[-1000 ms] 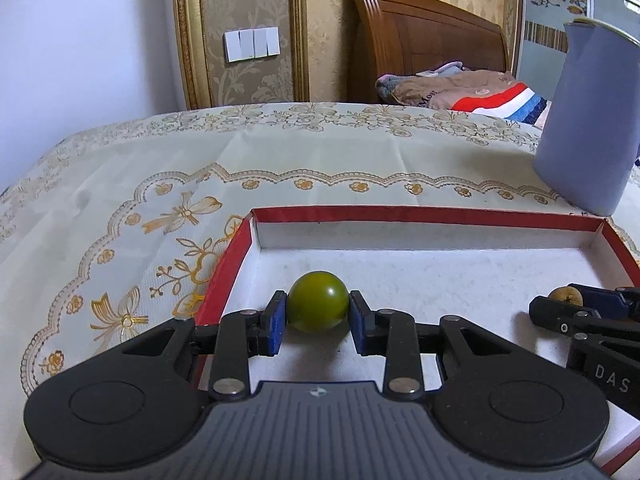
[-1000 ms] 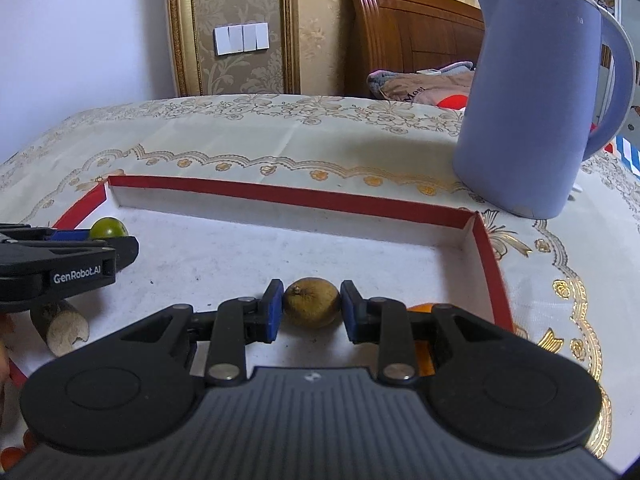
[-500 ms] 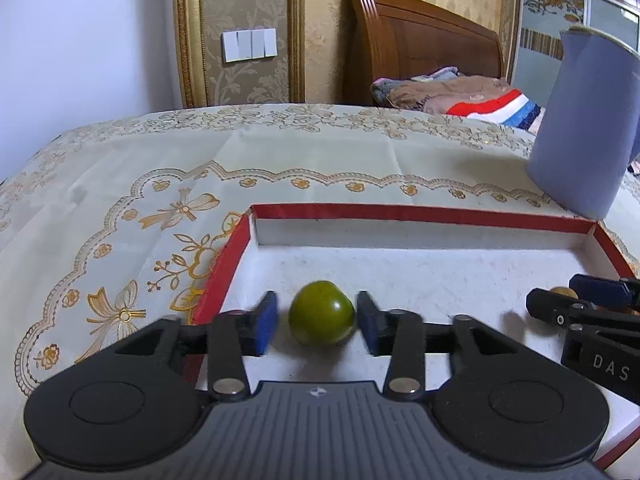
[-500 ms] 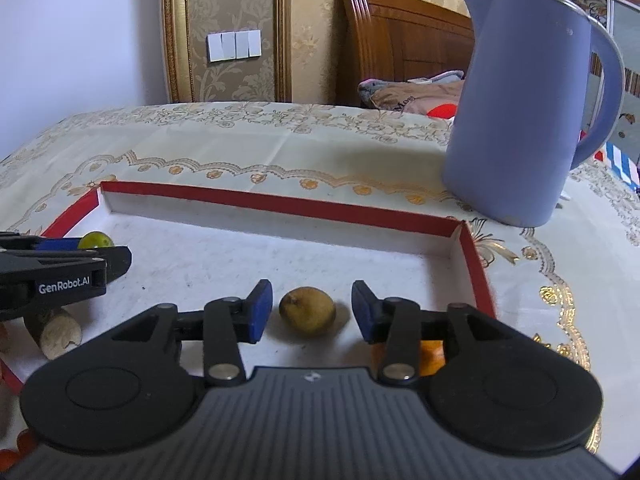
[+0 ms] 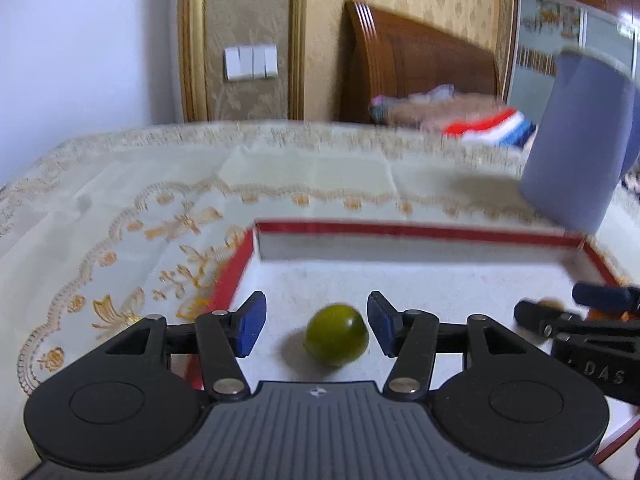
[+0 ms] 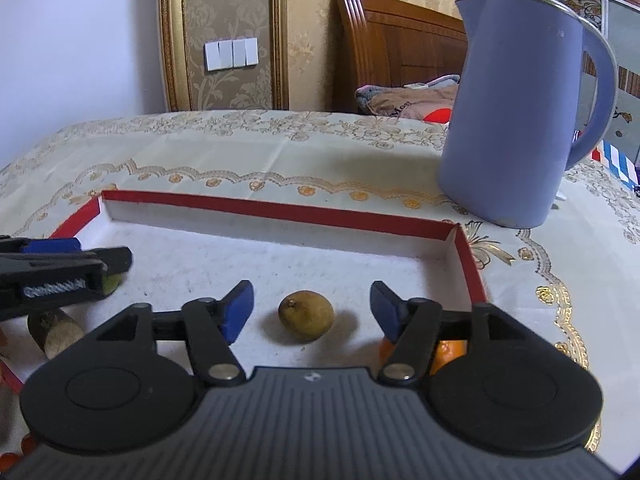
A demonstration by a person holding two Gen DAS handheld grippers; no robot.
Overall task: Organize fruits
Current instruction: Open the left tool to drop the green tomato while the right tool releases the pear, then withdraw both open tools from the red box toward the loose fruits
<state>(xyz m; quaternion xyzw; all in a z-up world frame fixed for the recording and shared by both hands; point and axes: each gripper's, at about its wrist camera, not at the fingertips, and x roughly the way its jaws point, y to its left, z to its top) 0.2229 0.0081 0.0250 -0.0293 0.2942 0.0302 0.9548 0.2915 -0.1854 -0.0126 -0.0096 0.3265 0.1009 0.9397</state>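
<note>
Jaws just opening, clear of green fruit (image 5: 337, 335) and brown fruit (image 6: 306, 315).

Take the red-rimmed tray (image 6: 276, 211) as your landmark: its white floor is bare toward the far wall, so you have room to pass there. Near its front right corner an orange fruit (image 6: 448, 350) sits partly hidden, and the purple kettle (image 6: 516, 120) stands upright on the cloth just beyond the far right corner (the tallest thing in your way). At the tray's left edge a cork-like stub (image 6: 56, 330) lies just beside the left gripper (image 6: 100, 264).
</note>
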